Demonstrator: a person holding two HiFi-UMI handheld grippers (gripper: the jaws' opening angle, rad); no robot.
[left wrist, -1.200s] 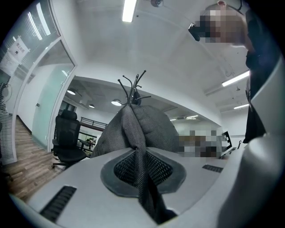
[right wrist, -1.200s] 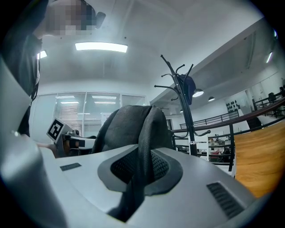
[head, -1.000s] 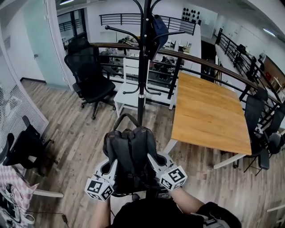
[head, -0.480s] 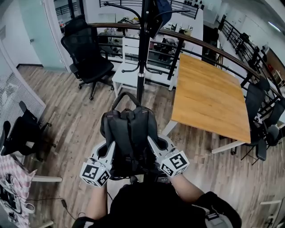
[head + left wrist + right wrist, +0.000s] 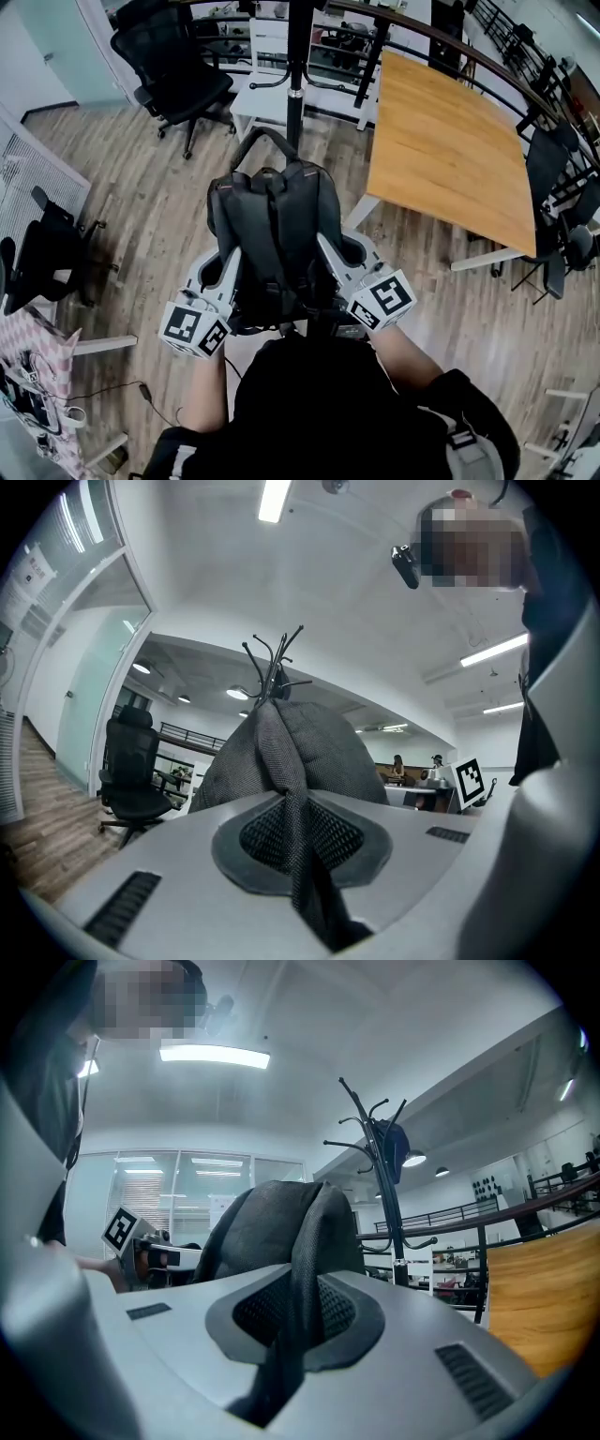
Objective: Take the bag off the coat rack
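I am holding the bag (image 5: pixel 272 234) at centre frame, off the rack (image 5: pixel 296 66) standing at the top, with left gripper (image 5: pixel 228 272) and right gripper (image 5: pixel 336 262) both clamping its sides (each pinching a strap (image 5: pixel 284 780)).

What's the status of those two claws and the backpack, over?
The left gripper and right gripper each shut on a strap. The backpack off the coat rack, held between them. A wooden table stands right, apart.

From overhead, the coat rack (image 5: pixel 298 56) is cut off at the top edge, upper hooks out of sight; the lower end of the black backpack (image 5: pixel 272 225) hides behind the person (image 5: pixel 319 403).
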